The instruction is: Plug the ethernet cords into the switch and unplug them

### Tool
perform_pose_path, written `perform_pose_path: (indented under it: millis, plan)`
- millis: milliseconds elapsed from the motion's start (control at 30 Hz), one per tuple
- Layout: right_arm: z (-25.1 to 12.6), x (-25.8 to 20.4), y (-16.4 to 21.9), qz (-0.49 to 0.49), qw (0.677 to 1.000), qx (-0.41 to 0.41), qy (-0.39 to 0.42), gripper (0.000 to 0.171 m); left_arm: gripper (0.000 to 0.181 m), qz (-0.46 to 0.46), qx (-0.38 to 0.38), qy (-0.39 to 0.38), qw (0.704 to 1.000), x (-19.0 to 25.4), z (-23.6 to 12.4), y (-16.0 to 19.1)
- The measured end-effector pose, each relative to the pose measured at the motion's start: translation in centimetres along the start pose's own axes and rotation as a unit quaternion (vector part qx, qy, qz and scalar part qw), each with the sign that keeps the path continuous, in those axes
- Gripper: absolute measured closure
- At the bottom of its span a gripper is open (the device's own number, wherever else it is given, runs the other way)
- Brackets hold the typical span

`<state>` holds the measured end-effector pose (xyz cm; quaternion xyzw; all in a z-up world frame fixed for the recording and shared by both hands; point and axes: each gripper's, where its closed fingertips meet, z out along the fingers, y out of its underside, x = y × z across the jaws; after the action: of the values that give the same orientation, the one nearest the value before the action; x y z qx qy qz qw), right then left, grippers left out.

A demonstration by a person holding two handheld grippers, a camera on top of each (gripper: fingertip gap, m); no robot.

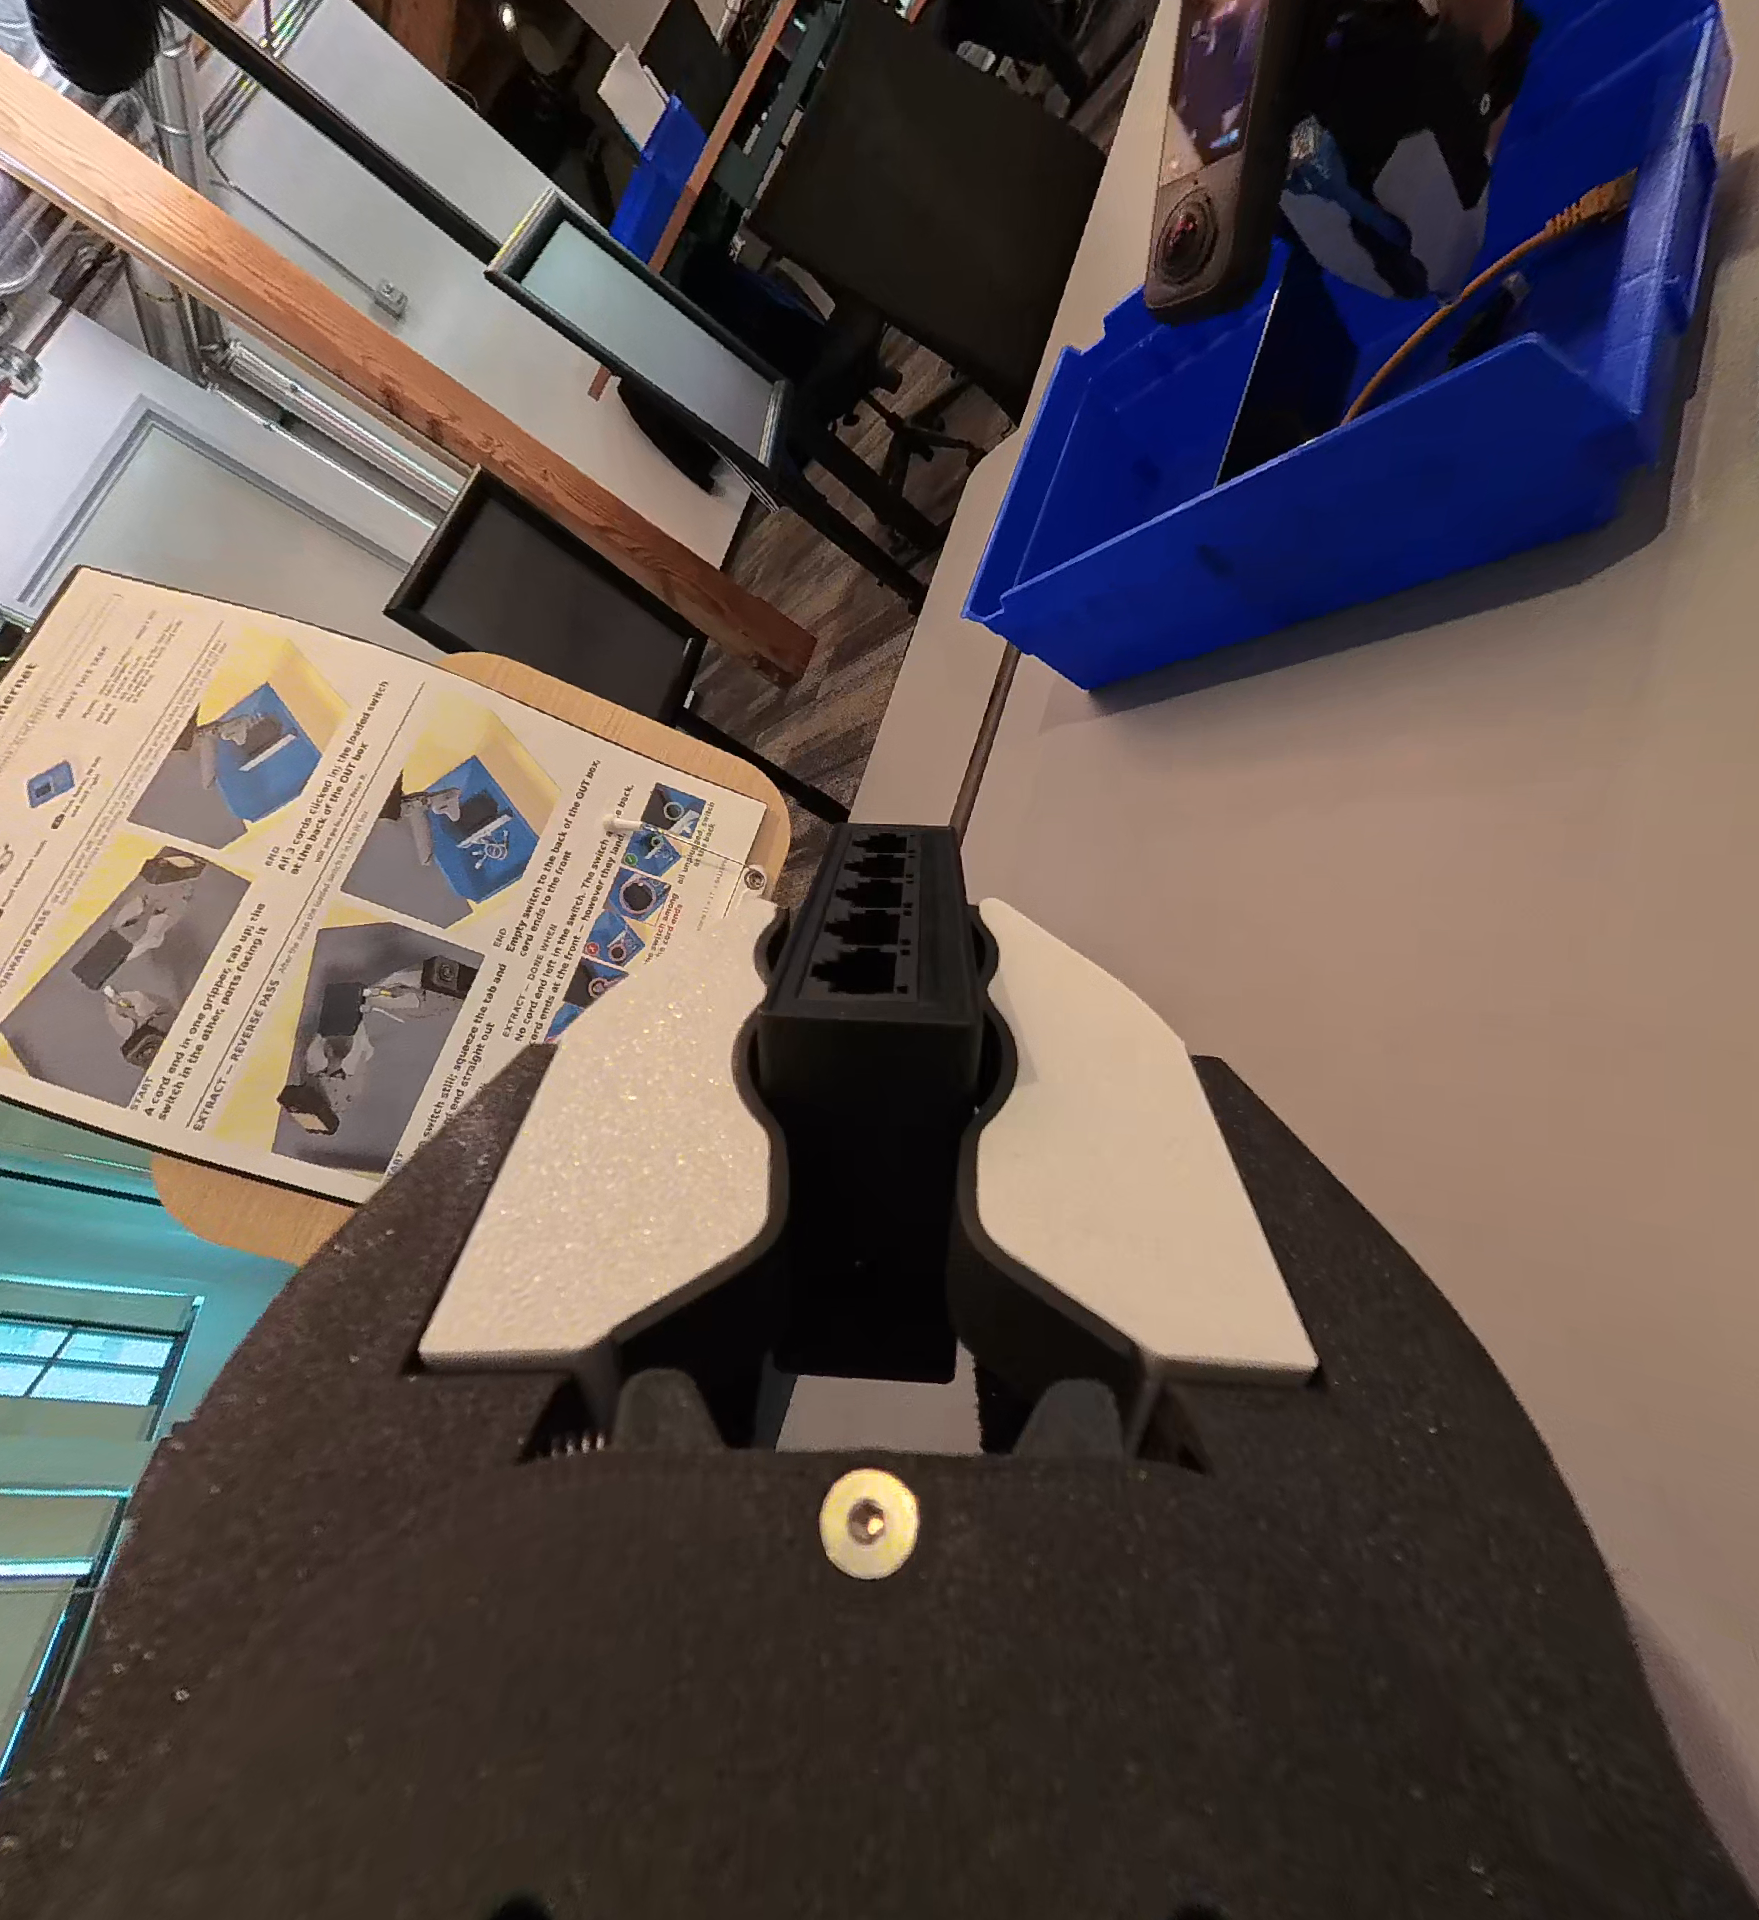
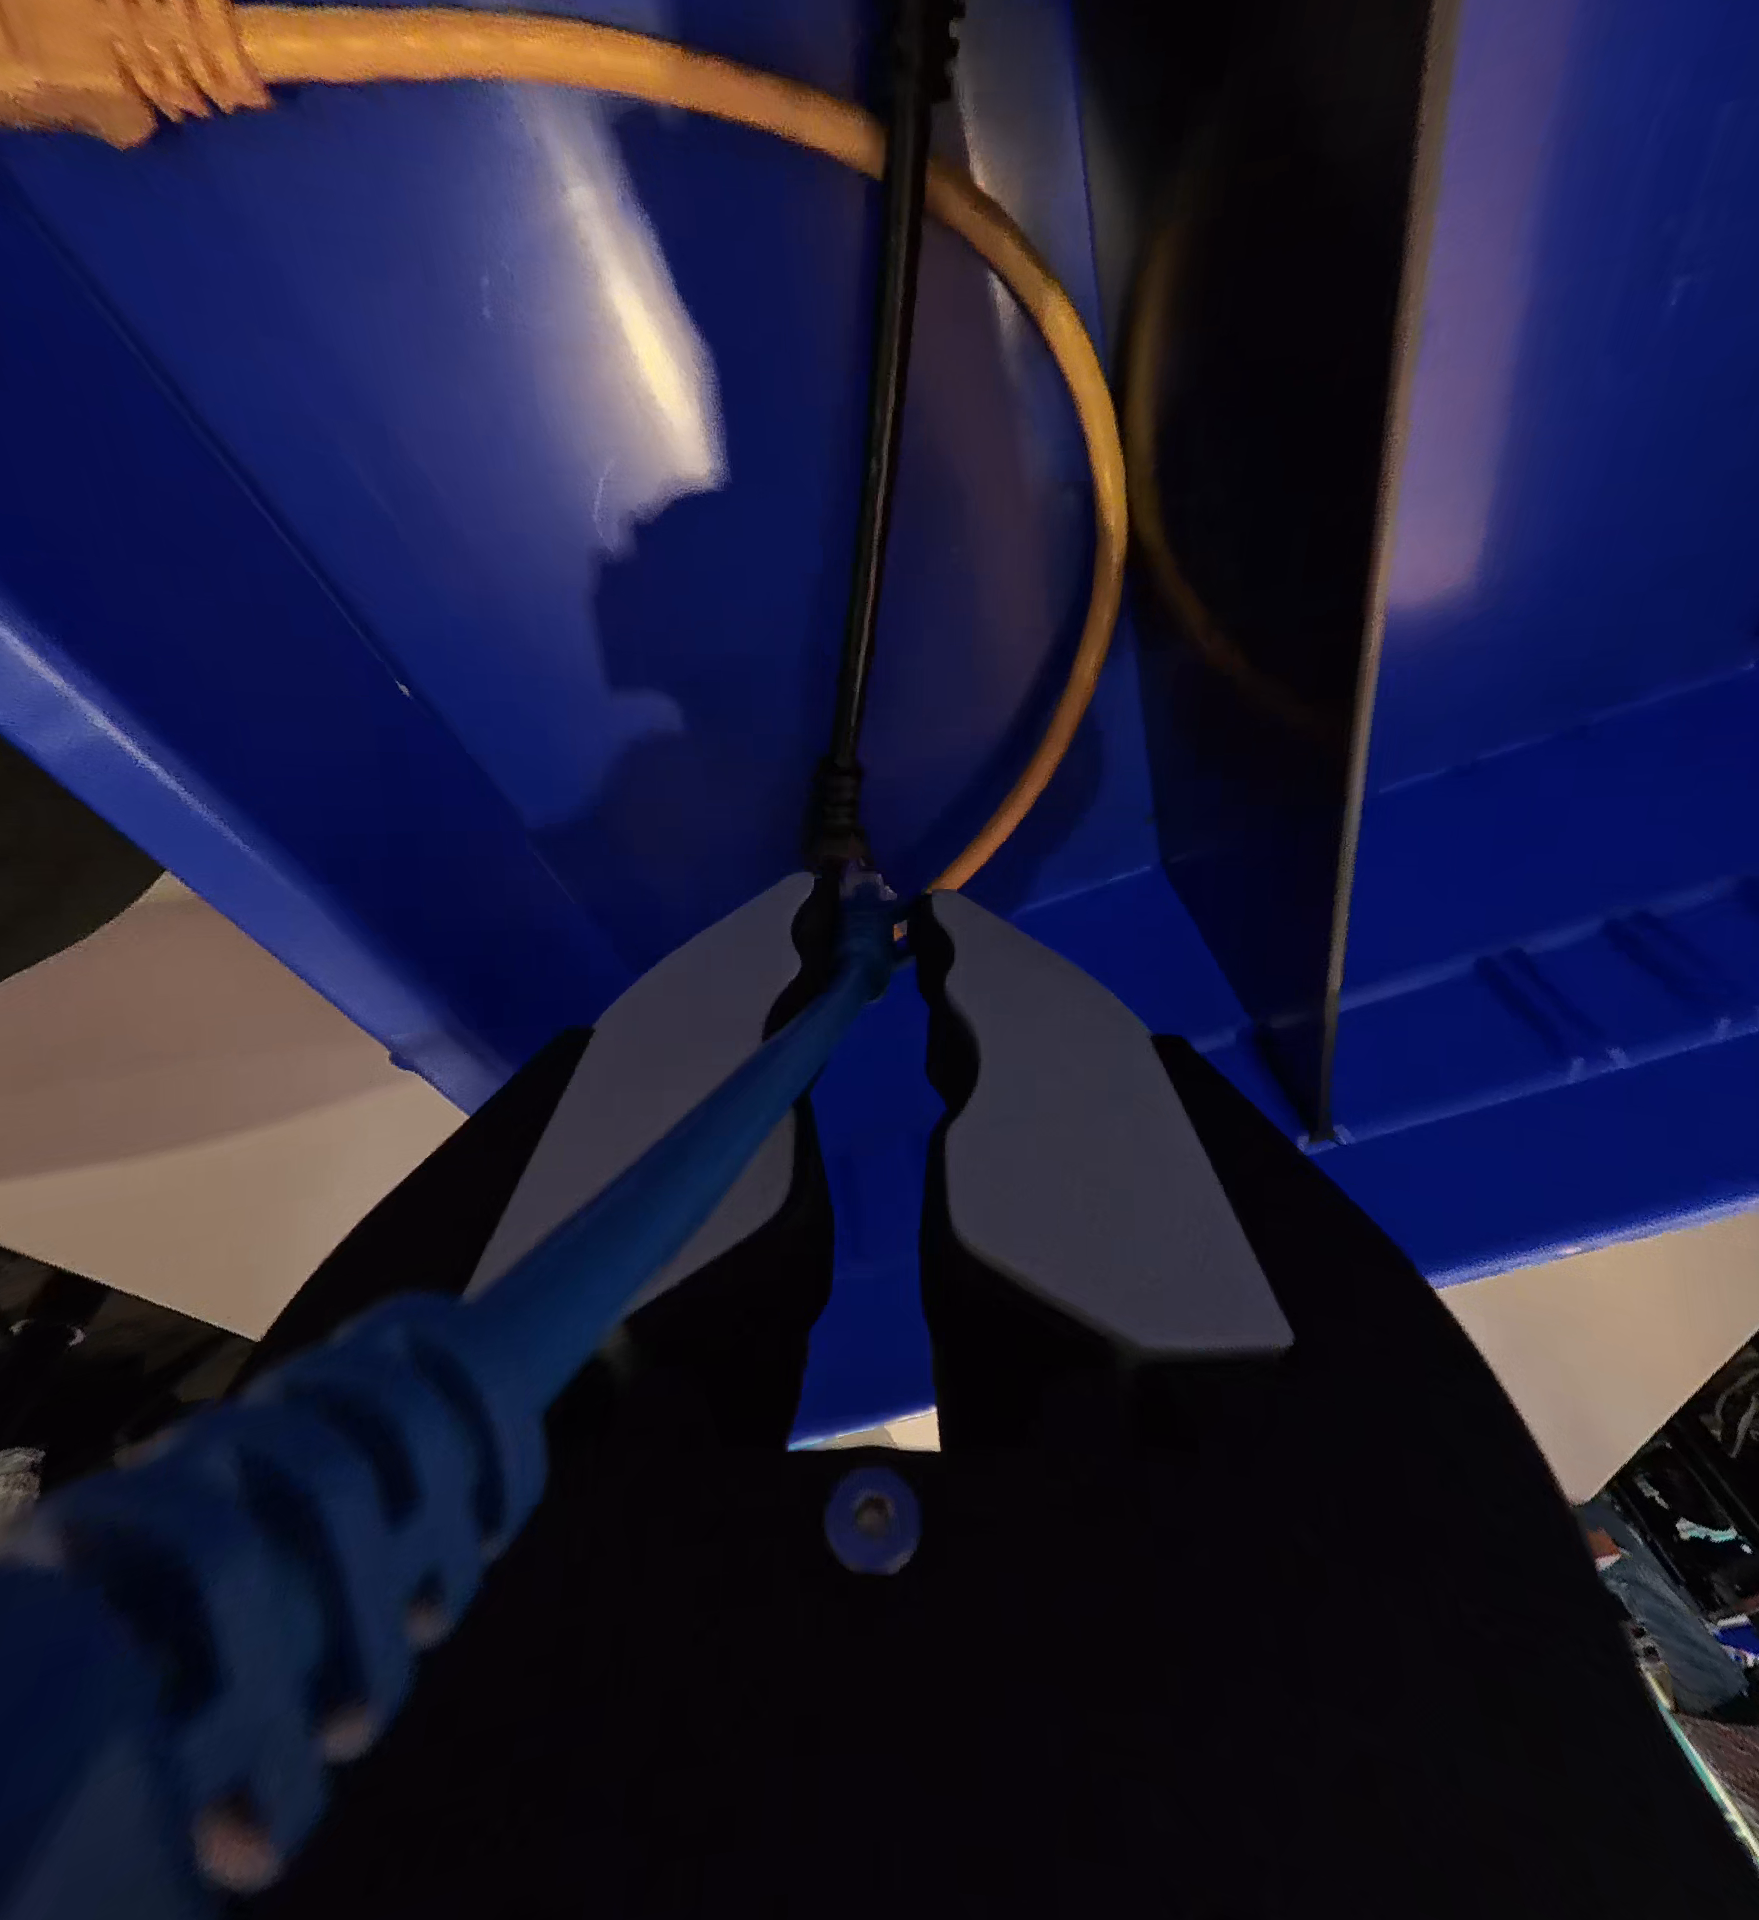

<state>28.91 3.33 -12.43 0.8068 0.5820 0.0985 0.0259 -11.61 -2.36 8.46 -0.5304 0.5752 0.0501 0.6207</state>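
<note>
The left tool [image 1: 880, 997] is closed on the black ethernet switch [image 1: 875, 977], gripping its two long sides. The switch is held above the surface [image 1: 1426, 1039], near that surface's far left edge, with its row of ports turned up and away from the tool; every port in view is vacant.

The right tool [image 2: 870, 914] is lowered into the blue bin [image 2: 439, 436], which the left wrist view shows near the far right corner of the surface. Its jaws stand narrow, the tips pinched on the blue ethernet cord [image 2: 646, 1174] just behind a plug. The free length of this cord trails back over the left finger toward the camera. A black cord [image 2: 885, 416] and an orange cord [image 2: 1062, 343] meet the tips at the same point.

Hazards, as judged from this position:
- The tips may trap the black or orange cord along with the blue one; lifting would then drag several cords out.
- The grip is shallow, at the very tips; the plug may twist or slip under insertion force.
- Plug latch orientation cannot be determined, so misalignment with a port is possible.
</note>
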Motion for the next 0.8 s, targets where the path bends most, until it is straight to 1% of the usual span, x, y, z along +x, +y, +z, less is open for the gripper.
perform_pose_path:
  millis: [300,400,600,667,700,767,800]
  plan:
    - [0.9,0.6,0.7,0.012,1.0,-0.018,0.013,0.156,0.151,-0.001,0.003,0.003,1.0,0.2,0.0,-0.1]
    - [1.0,0.8,0.9,0.019,0.999,-0.022,0.018,0.153,0.15,-0.001,0.001,0.006,1.0,0.3,0.1,-0.1]
    - [0.5,0.9,1.3,0.02,0.999,-0.024,0.026,0.154,0.15,-0.004,0.002,0.003,1.0,0.1,-0.2,-0.2]
    - [-0.7,1.3,1.3,0.023,0.999,-0.015,0.044,0.153,0.15,-0.005,0.005,0.001,1.0,-0.1,-0.3,-0.2]
    - [-1.9,1.6,1.2,0.026,0.998,-0.004,0.058,0.152,0.15,-0.007,0.008,0.001,1.0,-0.2,-0.4,-0.3]
    - [-6.2,2.3,-0.2,0.027,0.993,0.048,0.102,0.153,0.15,-0.018,0.019,0.006,1.0,-0.2,-0.4,-0.4]
    - [-9.3,2.6,-1.6,0.019,0.986,0.09,0.139,0.153,0.15,-0.025,0.027,0.01,0.999,-0.2,-0.4,-0.6]
